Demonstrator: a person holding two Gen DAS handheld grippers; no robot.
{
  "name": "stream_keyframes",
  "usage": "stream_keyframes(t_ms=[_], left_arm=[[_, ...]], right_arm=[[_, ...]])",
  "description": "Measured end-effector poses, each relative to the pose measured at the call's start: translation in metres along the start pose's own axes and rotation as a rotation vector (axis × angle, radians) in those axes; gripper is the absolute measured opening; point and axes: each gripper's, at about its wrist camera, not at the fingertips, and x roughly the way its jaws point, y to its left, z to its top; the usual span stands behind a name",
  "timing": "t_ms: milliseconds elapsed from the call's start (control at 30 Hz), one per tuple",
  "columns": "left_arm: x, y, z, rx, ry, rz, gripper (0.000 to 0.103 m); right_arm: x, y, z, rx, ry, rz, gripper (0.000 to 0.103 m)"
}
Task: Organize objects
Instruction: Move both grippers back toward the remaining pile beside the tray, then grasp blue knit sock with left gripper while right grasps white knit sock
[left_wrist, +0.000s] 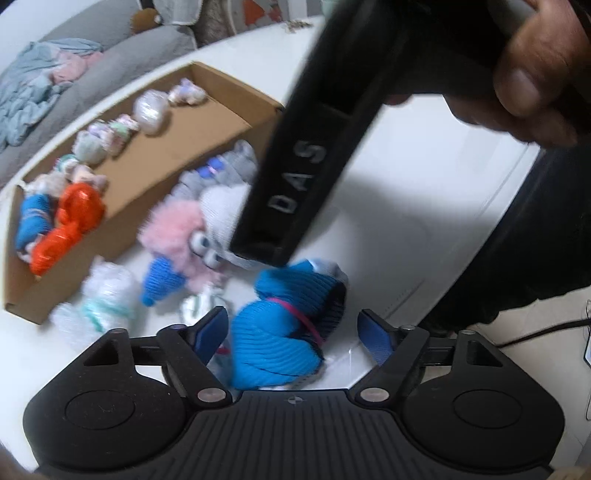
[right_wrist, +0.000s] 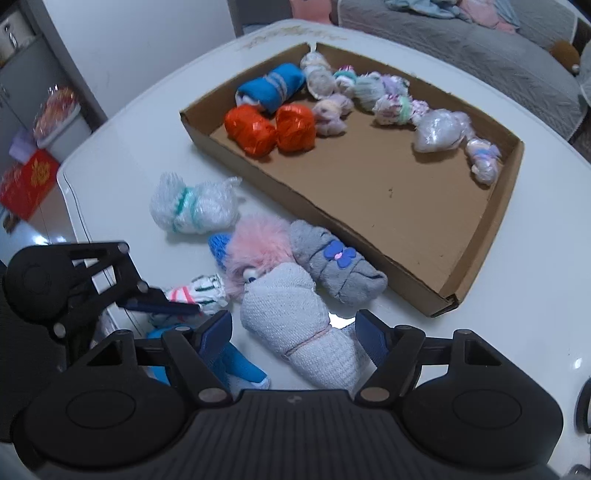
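Left wrist view: blue sock roll (left_wrist: 284, 328) lies between the left tool's (left_wrist: 295, 332) parted fingers, untouched.

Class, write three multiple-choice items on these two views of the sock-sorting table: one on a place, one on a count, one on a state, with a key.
1. Where does the grey bundle with the blue bow lie?
A. in the box
B. on the table beside the box
C. on the sofa

2. How many orange bundles are in the cardboard box?
A. one
B. two
C. four

3. How does the right hand-held gripper stand at the pale grey roll?
A. open around it
C. nowhere near it
B. clamped shut, empty

Key: 1 B, it rests on the white table outside the box wall; 2 B, two sit side by side; 3 A, the roll lies between spread fingers.
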Motion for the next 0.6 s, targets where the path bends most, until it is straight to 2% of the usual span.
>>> stream_keyframes(t_ms=[200,333,600], left_arm=[[0.01,0.009,0.002,-0.058,0.009,-0.041,0.072],[0.012,0.014,0.005,-0.082,-0.002,-0.052,0.067],[0.009,0.016,0.004,-0.095,-0.009,-0.048,0.061]], right_arm=[[0.022,0.001,-0.002,-0.043,0.075,-0.066,0.056],[0.022,-0.002,-0.004,-0.026,0.086,-0.061,0.046],[0.014,-0.016,-0.008,0.05,0.105,-0.045,0.042]])
